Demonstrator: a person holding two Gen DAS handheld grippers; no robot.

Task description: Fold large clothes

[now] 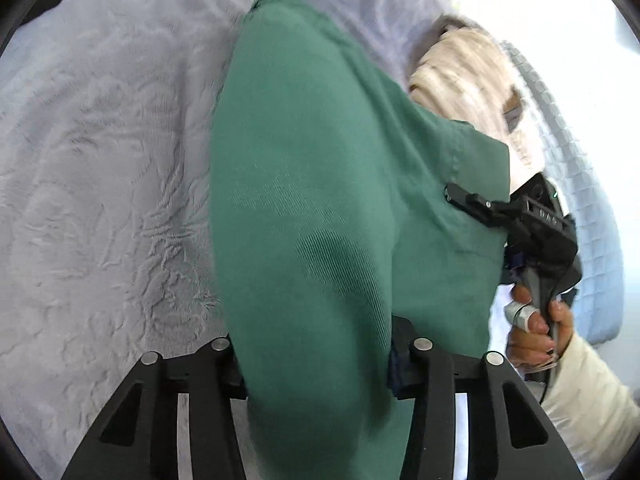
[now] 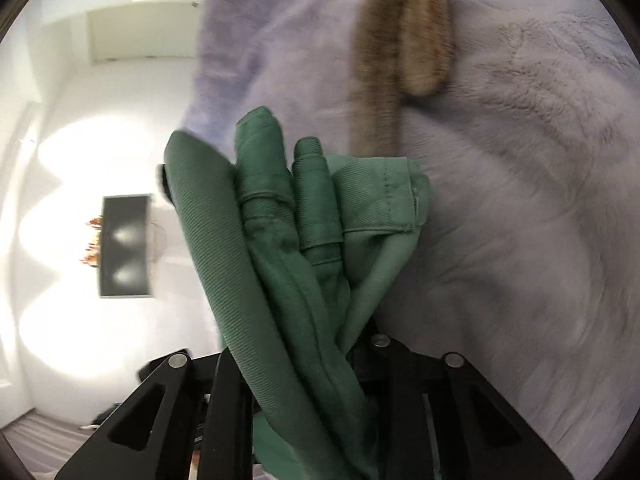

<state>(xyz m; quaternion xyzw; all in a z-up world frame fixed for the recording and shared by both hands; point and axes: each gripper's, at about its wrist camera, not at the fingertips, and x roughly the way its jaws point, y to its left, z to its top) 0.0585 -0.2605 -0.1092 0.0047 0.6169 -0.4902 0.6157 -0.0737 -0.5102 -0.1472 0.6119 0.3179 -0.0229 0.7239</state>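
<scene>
A large green garment (image 1: 320, 200) hangs stretched between my two grippers above a pale lilac fleece blanket (image 1: 100, 160). My left gripper (image 1: 320, 364) is shut on one end of the cloth, which covers its fingertips. My right gripper (image 1: 460, 196) shows in the left wrist view, shut on the far hem, held by a hand (image 1: 536, 328). In the right wrist view the right gripper (image 2: 312, 344) is shut on a bunched, pleated wad of the green garment (image 2: 304, 216) over the blanket (image 2: 520, 200).
A beige furry garment (image 1: 468, 80) lies at the blanket's far edge; it also shows as a brown fur piece (image 2: 404, 40) in the right wrist view. A white quilted cover (image 1: 580, 200) lies right. A dark wall screen (image 2: 126, 246) hangs on a white wall.
</scene>
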